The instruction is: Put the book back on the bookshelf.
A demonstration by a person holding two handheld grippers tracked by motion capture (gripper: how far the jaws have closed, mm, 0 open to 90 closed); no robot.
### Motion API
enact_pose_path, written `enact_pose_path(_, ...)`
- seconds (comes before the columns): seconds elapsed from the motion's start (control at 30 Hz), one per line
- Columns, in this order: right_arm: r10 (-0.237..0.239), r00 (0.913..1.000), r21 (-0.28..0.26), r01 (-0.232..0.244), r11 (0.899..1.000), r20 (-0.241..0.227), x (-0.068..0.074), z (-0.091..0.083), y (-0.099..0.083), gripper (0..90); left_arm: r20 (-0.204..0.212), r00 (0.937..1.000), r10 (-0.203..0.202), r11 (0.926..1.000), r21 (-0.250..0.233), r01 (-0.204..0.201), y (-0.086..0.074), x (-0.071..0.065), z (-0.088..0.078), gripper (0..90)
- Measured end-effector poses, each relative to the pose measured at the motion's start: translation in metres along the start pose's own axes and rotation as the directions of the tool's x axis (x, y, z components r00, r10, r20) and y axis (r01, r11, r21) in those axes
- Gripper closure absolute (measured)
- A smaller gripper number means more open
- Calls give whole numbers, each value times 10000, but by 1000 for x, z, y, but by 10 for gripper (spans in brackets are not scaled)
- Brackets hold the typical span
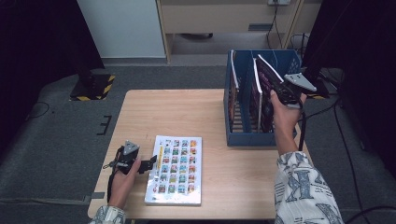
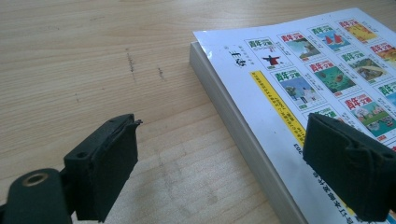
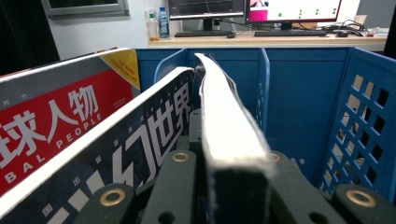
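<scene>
Pinching a magazine [image 1: 267, 77] edge-on between right tongs [image 1: 281, 91], tilted over the blue file crate [image 1: 243, 135] at two o'clock on the tabletop [image 1: 187, 112], beside two other magazines [image 1: 256, 93] standing in its slots. Hovering at seven o'clock with left tongs [image 1: 152, 162] spread wide, one pad over the left edge of a flat-lying catalogue [image 1: 176, 168], the other over bare wood.

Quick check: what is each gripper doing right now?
Left gripper: open, holding nothing, beside the book on the table.
Right gripper: shut on a magazine in the blue rack.
</scene>
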State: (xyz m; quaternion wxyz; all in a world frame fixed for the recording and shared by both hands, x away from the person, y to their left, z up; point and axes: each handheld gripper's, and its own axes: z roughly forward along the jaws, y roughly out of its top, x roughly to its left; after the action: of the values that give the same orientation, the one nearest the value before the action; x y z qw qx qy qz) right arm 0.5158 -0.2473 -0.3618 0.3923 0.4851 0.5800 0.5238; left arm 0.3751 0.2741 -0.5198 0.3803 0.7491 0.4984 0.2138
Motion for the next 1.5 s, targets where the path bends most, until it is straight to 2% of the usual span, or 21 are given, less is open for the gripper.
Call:
enact_pose_path(0.47, 3, 10000, 126, -2, 9999, -61, -1, -1, -9, 830, -16, 10000, -49, 10000, -45, 49, 0, 0, 0, 95)
enact_pose_path(0.83, 49, 9997, 214, -44, 9998, -218, -1, -1, -9, 823, -33, 10000, -44, 10000, -49, 44, 0, 0, 0, 95)
enact_pose_path(1.27, 102, 9977, 367, -78, 9993, -673, -1, -3, -6, 800, -26, 10000, -15, 10000, -27, 15, 1, -1, 0, 96)
enact_pose_path(1.5, -103, 9986, 419, 125, 9990, -524, -2, -5, -5, 828, -39, 10000, -54, 10000, -52, 53, 0, 0, 0, 95)
